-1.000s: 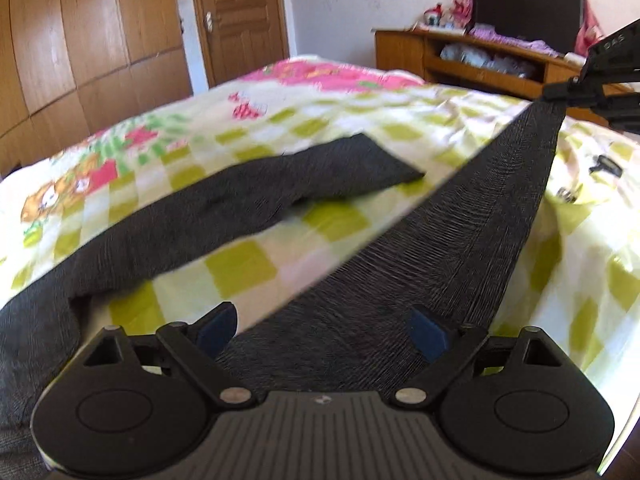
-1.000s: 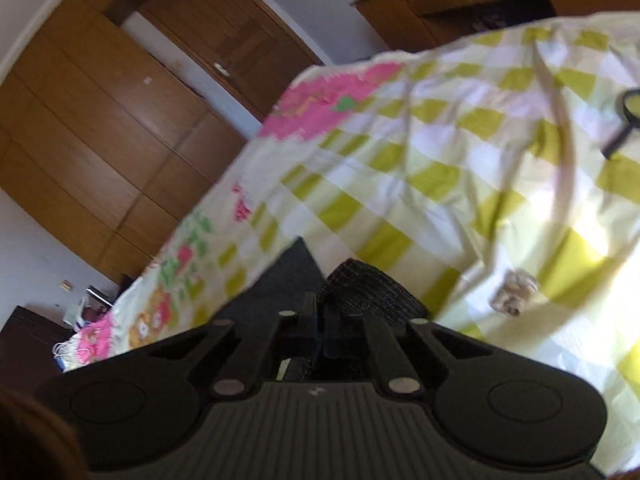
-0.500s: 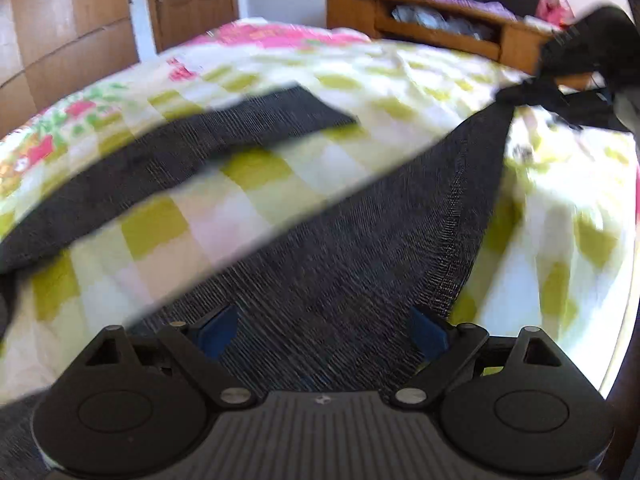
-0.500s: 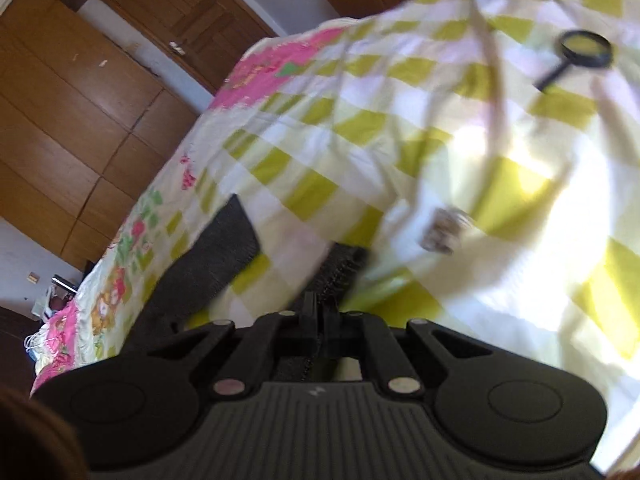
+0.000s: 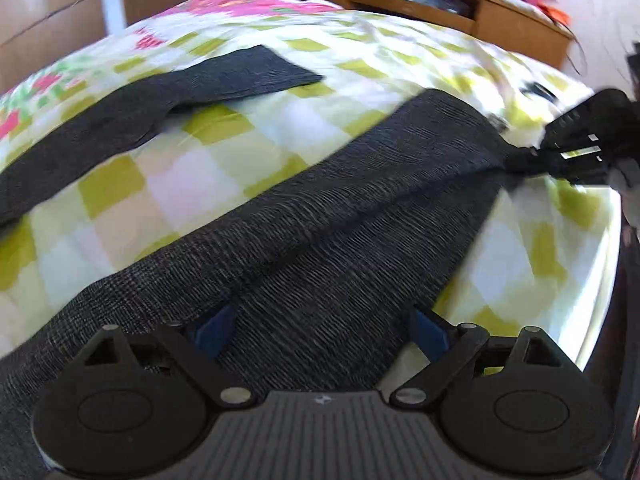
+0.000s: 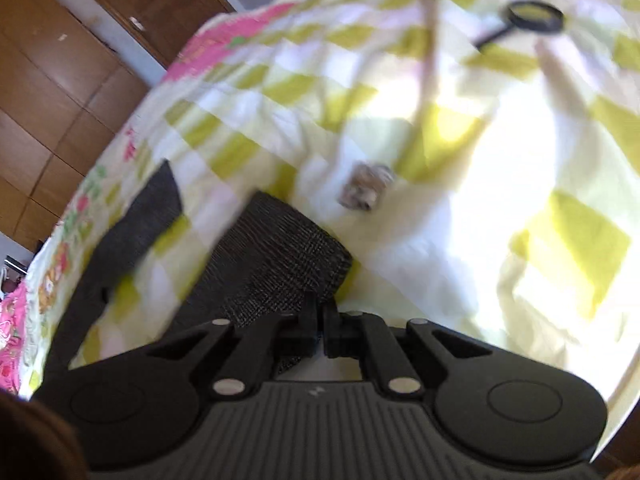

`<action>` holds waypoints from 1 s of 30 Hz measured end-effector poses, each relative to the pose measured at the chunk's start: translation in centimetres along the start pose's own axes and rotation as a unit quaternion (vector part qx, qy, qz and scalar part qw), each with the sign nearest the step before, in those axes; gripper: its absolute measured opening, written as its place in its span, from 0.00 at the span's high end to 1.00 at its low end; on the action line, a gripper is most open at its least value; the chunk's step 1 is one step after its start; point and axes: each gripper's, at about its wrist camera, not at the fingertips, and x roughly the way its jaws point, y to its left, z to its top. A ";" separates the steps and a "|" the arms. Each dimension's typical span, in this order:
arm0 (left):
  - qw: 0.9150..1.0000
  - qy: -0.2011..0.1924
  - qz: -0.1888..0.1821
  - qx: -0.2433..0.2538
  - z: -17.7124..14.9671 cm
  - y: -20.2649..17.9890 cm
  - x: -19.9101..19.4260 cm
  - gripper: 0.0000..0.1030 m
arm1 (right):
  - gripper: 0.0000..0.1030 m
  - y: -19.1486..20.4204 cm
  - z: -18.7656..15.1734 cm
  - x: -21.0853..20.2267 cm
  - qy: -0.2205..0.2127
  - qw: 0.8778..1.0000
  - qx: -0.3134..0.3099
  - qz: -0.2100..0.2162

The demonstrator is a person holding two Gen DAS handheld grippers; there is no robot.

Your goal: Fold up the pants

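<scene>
Now my left gripper (image 5: 320, 324) hangs over the pants (image 5: 340, 216) near the waist, its blue pads (image 5: 212, 326) spread wide apart with dark cloth lying between them, gripping nothing. One leg lies flat across the checked bedspread (image 5: 224, 152) toward the far left; the other runs rightward, where my right gripper (image 6: 320, 320) is clamped on its hem.

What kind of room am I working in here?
Most likely a home bedroom: the pants lie on a bed with a checked floral bedspread, with wooden wardrobe doors and a cluttered wooden cabinet beyond.
</scene>
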 end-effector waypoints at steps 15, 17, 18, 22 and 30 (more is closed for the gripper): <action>0.997 -0.035 0.031 -0.058 -5.1 6.0 -6.2 0.01 | 0.81 13.7 -5.1 -2.9 -0.062 0.957 -0.282 0.025; 0.996 -0.028 0.048 -0.072 -6.6 7.6 -6.2 0.01 | 0.82 15.8 -6.8 -0.8 -0.020 0.950 -0.303 0.071; 0.995 -0.023 0.053 -0.082 -7.3 8.3 -6.2 0.01 | 0.82 17.0 -7.8 0.9 0.004 0.945 -0.318 0.080; 0.994 -0.020 0.047 -0.095 -9.0 10.5 -7.9 0.01 | 0.84 19.0 -9.3 7.2 0.074 0.949 -0.306 0.014; 0.980 -0.091 0.155 -0.081 -10.7 20.6 -17.1 0.01 | 0.80 30.6 -12.3 3.7 0.046 0.860 -0.500 0.097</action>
